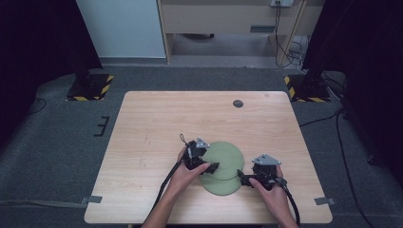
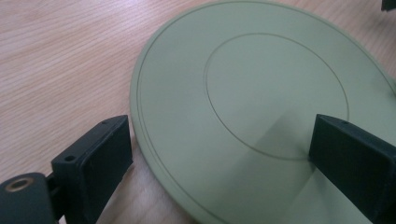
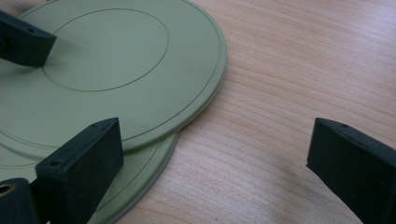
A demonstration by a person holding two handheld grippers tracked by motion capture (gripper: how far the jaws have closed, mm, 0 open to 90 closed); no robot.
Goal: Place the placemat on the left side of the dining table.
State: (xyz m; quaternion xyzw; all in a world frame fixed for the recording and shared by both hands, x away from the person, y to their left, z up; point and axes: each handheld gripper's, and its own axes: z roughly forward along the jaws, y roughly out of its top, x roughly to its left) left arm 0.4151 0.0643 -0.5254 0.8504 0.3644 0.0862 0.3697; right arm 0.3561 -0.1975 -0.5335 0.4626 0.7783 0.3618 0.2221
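**Two green plates overlapped near the front edge, both grippers spread wide**

From the high view I see the wooden table (image 1: 157, 123) with two pale green plates near its front edge, right of centre. The upper plate (image 1: 227, 154) lies partly over the lower plate (image 1: 219, 186), which sits closer to me. My left gripper (image 1: 212, 166) comes in from the left side of the plates, its tips over the area where the two overlap. My right gripper (image 1: 243, 177) sits at the right rim of the lower plate. A small dark disc (image 1: 238, 103) lies well apart, near the far edge of the table.

In the left gripper view my jaws stand wide apart and hold nothing. One jaw hangs over bare wood just beside the rim of the upper plate (image 2: 261, 107); the other hangs over the plate's inner ring. I cannot tell whether either jaw touches the surface.

In the right gripper view my jaws are likewise spread wide and hold nothing. One is over the rim where the upper plate (image 3: 116, 70) rests on the lower plate (image 3: 140, 184); the other is over bare table, clear of both. A jaw of the left gripper (image 3: 23, 42) shows at the top left, over the upper plate.
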